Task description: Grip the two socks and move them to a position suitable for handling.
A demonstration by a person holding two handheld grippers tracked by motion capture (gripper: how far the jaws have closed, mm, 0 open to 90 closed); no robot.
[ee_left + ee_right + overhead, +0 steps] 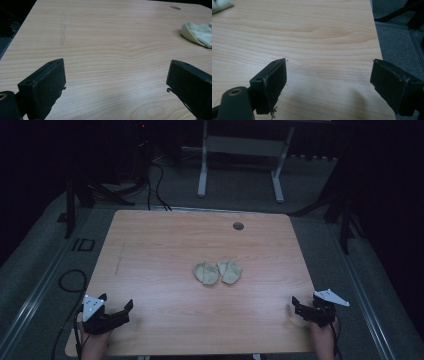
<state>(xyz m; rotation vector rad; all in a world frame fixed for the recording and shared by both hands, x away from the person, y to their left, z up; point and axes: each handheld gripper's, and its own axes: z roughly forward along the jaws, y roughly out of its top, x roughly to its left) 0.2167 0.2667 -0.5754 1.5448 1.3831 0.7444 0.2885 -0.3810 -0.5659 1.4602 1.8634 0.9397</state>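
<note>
pale wood-grain table (150, 250), rounded at its corners, with grey carpet all round; its near edge runs between the two hands and its right edge shows in the right gripper view just beyond the right jaw. broad bare wood lies on every side of the centre, unobstructed from each near corner inward. small round grommet hole (238, 226) near the far edge, right of middle.

two pale greenish cloth gloves (218, 272) lie flat at the table's centre, side by side and touching, well apart from both grippers. together they form a low patch whose long axis runs left to right across the table; which way the fingers point cannot be told. one glove edge (197, 33) shows at the upper right of the left gripper view.

left gripper (117, 309) sits at the near left corner, jaws spread wide, nothing between them, angled toward the centre. right gripper (299, 304) sits at the near right corner, jaws likewise wide apart and empty.
</note>
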